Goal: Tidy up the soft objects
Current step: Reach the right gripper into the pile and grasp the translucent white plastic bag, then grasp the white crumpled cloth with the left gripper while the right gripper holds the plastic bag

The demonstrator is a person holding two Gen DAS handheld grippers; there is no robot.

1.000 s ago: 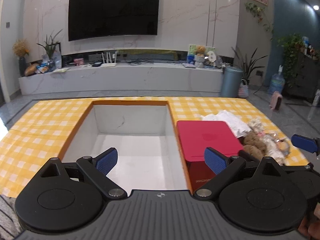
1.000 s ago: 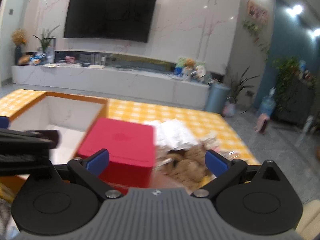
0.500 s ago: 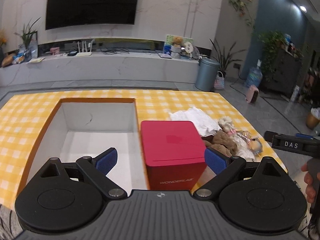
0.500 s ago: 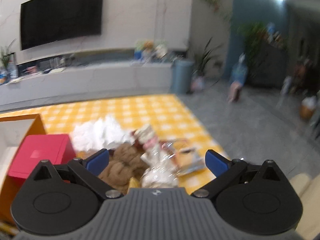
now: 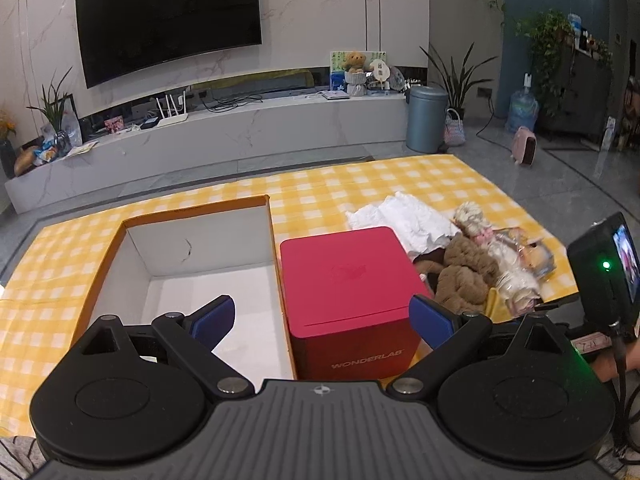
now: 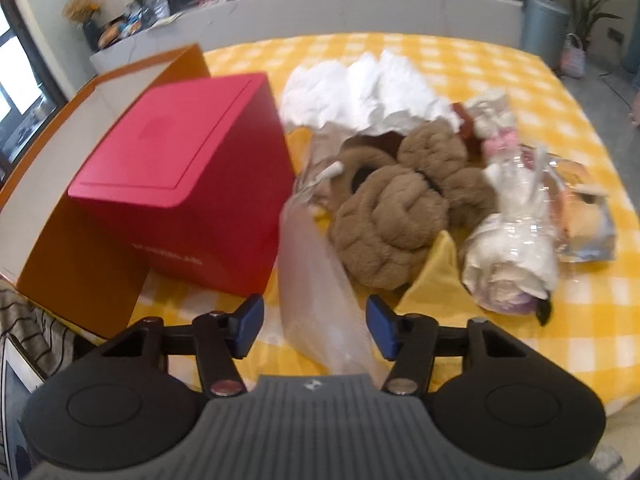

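Soft objects (image 6: 392, 216) heaped near the surface's (image 6: 500, 64) right edge; we judge them light, yielding; the clear bag (image 6: 320, 300) lies between the closing right claw (image 6: 316, 326); left claw (image 5: 322, 318) released.

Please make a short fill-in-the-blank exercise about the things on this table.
1. The closed red box stands beside an open orange box, whose inside is ____.
2. The tablecloth has yellow and ____ checks.
3. The plush slippers in the pile are ____ in colour.
4. Between the closing jaws of the right gripper lies a clear ____ bag.

Missing words: white; white; brown; plastic
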